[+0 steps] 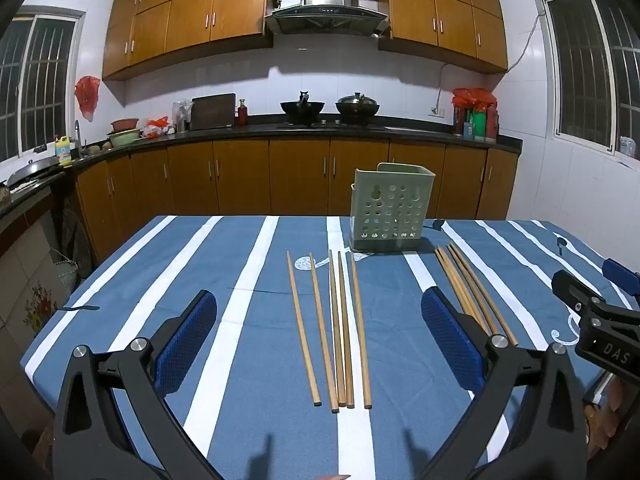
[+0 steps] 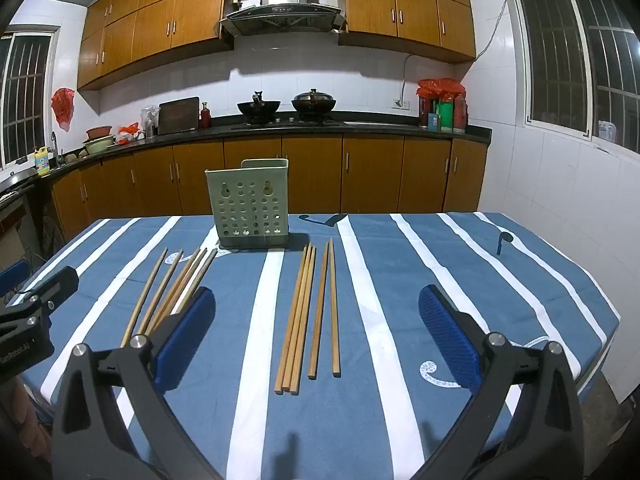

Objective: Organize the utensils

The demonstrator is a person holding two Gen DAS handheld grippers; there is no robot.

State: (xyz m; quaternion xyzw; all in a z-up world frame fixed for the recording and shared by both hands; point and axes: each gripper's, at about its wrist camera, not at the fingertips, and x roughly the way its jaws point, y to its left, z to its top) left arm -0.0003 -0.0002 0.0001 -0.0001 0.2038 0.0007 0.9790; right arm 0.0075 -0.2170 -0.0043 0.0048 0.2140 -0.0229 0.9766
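A pale green perforated utensil holder [image 1: 390,212] [image 2: 250,204] stands upright at the far side of the table. Two groups of several wooden chopsticks lie flat in front of it. The left group [image 1: 340,332] [image 2: 170,288] lies between the open fingers of my left gripper [image 1: 320,336]. The right group [image 1: 472,288] [image 2: 308,316] lies between the open fingers of my right gripper [image 2: 316,336]. Both grippers hover above the near part of the table, empty.
The table wears a blue cloth with white stripes [image 1: 248,280] [image 2: 400,280]. Each gripper shows at the edge of the other's view: the right one [image 1: 592,316], the left one [image 2: 28,312]. Kitchen cabinets and a counter [image 2: 320,128] stand behind.
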